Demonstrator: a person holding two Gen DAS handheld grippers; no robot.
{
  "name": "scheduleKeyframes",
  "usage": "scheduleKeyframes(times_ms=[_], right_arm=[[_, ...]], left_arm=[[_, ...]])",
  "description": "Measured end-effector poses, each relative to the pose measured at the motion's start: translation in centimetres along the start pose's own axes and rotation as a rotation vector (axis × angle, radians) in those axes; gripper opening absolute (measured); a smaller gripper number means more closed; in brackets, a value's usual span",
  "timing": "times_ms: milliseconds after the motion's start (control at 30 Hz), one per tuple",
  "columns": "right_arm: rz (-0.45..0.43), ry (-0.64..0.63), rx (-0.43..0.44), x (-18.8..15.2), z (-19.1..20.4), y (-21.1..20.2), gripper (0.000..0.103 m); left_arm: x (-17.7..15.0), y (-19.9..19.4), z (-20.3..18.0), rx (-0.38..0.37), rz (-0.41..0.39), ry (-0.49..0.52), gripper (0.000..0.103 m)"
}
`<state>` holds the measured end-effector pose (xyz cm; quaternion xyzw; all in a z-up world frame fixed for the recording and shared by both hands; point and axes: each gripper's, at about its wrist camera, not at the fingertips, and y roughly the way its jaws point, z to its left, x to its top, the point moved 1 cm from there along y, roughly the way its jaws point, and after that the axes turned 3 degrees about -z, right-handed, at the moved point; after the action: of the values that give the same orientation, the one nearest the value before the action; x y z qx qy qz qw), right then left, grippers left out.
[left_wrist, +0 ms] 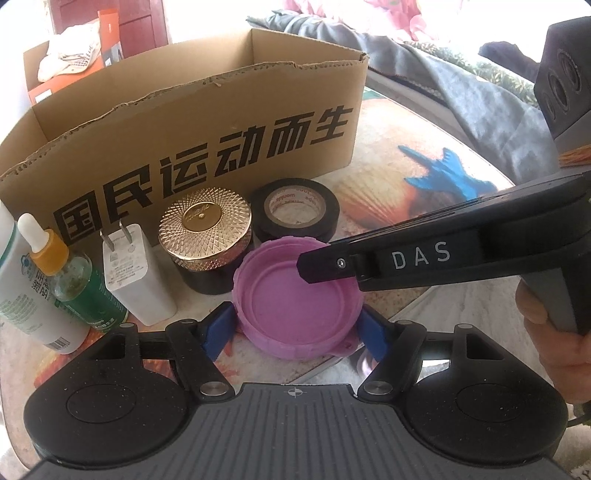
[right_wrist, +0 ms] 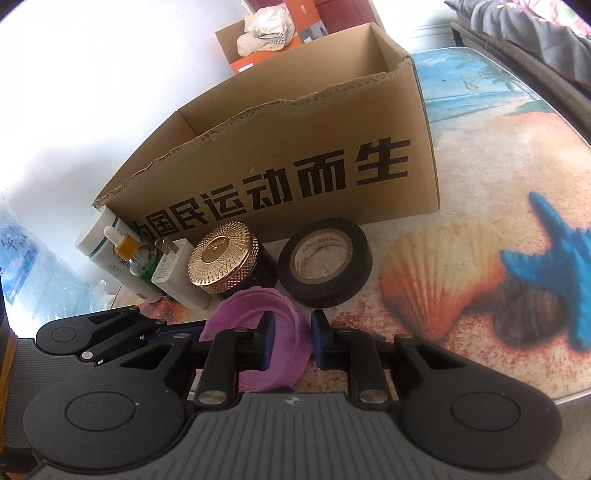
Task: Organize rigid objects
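Observation:
A purple plastic lid [left_wrist: 295, 306] lies open side up between the blue pads of my left gripper [left_wrist: 295, 328], which is shut on its sides. My right gripper [right_wrist: 291, 341] straddles the lid's right rim [right_wrist: 291, 328] with a small gap at the pads; its finger reaches over the lid in the left wrist view [left_wrist: 332, 264]. Behind stand a gold-lidded jar [left_wrist: 207, 236], a black tape roll [left_wrist: 295, 210], a white charger plug [left_wrist: 136, 273], a green dropper bottle [left_wrist: 77, 288] and a white bottle [left_wrist: 22, 295].
An open cardboard box [left_wrist: 207, 140] with black Chinese lettering stands behind the row of objects. The table [right_wrist: 480, 206] has a beach print with shell and starfish. Grey cloth [left_wrist: 461, 88] lies at the far right. An orange box with a cap [right_wrist: 266, 29] sits beyond.

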<state>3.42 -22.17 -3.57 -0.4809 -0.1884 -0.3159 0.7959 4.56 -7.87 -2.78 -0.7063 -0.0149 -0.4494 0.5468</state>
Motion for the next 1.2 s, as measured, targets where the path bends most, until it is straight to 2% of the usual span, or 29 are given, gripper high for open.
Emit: scheduleKeyframes(times_ms=[267, 500, 667, 833, 967, 1200], right_arm=[[-0.027, -0.013, -0.012, -0.5, 0.7, -1.4, 0.022], [-0.116, -0.046, 0.003, 0.4, 2.8, -5.2, 0.022], [-0.208, -0.142, 0.034, 3.9, 5.3, -7.7, 0.022], [-0.249, -0.233, 0.076, 9.7, 7.4, -7.2, 0.022], [-0.179, -0.235, 0.113, 14.9, 7.9, -4.1, 0.022], [0.038, -0.182, 0.12, 21.5, 7.2, 5.3, 0.022]], left_arm=[[0.4, -1.8, -0.8, 0.001, -0.05, 0.023, 0.071], [1.9, -5.6, -1.4, 0.024, -0.159, 0.066, 0.071], [5.0, -8.3, -0.7, 0.086, -0.253, 0.088, 0.071], [9.7, -9.1, 2.0, 0.136, -0.298, 0.078, 0.071], [13.2, -7.2, 5.1, 0.14, -0.238, 0.062, 0.072], [17.3, -0.3, 11.7, 0.095, 0.008, -0.031, 0.071]])
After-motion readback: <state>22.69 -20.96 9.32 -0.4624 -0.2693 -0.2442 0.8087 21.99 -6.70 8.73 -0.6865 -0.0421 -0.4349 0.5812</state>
